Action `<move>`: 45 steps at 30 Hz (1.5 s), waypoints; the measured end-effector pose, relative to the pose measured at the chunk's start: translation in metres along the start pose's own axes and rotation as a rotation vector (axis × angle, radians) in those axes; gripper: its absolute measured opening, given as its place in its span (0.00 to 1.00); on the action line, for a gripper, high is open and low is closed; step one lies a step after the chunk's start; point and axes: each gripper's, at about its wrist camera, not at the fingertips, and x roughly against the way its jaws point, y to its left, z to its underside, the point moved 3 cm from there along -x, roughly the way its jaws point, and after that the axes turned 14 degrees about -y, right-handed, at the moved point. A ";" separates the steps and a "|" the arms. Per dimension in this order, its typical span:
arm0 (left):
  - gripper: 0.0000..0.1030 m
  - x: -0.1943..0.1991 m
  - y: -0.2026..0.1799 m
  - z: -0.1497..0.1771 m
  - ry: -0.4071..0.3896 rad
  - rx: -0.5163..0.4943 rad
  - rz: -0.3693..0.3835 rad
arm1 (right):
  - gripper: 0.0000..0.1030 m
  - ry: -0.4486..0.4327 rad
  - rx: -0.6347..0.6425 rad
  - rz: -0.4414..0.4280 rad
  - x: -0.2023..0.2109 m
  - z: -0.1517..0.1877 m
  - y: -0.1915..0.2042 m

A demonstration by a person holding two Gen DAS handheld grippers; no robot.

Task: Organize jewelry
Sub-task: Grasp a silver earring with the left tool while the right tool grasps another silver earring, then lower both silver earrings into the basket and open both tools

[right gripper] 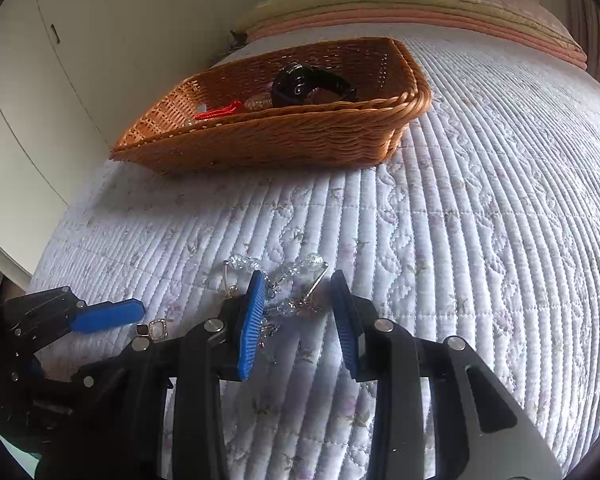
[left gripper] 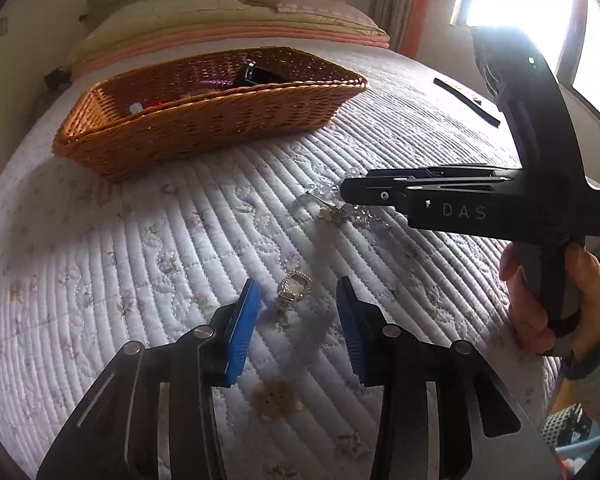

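Both grippers, left (left gripper: 298, 300) and right (right gripper: 298, 300), stand apart, holding nothing. Lower-centre ring (left gripper: 294, 289): light, stiff, slippery; pinch its band. Beads (right gripper: 284, 280): limp, fragile.

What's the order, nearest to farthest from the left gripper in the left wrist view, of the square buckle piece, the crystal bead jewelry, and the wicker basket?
From the left gripper:
1. Square buckle piece, on the quilt between the fingertips.
2. Crystal bead jewelry, farther up the quilt, at the right gripper's tips.
3. Wicker basket, farthest, upper left near the pillows.
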 end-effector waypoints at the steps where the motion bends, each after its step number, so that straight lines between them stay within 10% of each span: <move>1: 0.37 0.001 0.000 0.002 0.000 -0.002 0.005 | 0.30 -0.002 0.009 -0.001 -0.001 0.000 0.002; 7: 0.08 0.000 0.013 0.001 -0.007 0.044 -0.015 | 0.19 0.003 0.024 0.001 -0.007 -0.001 0.008; 33: 0.07 0.059 0.032 -0.019 -0.224 0.198 0.034 | 0.09 -0.170 0.004 -0.165 0.057 -0.027 0.029; 45: 0.07 0.093 0.061 -0.106 -0.404 0.165 -0.025 | 0.09 -0.319 0.101 -0.143 0.085 -0.119 0.061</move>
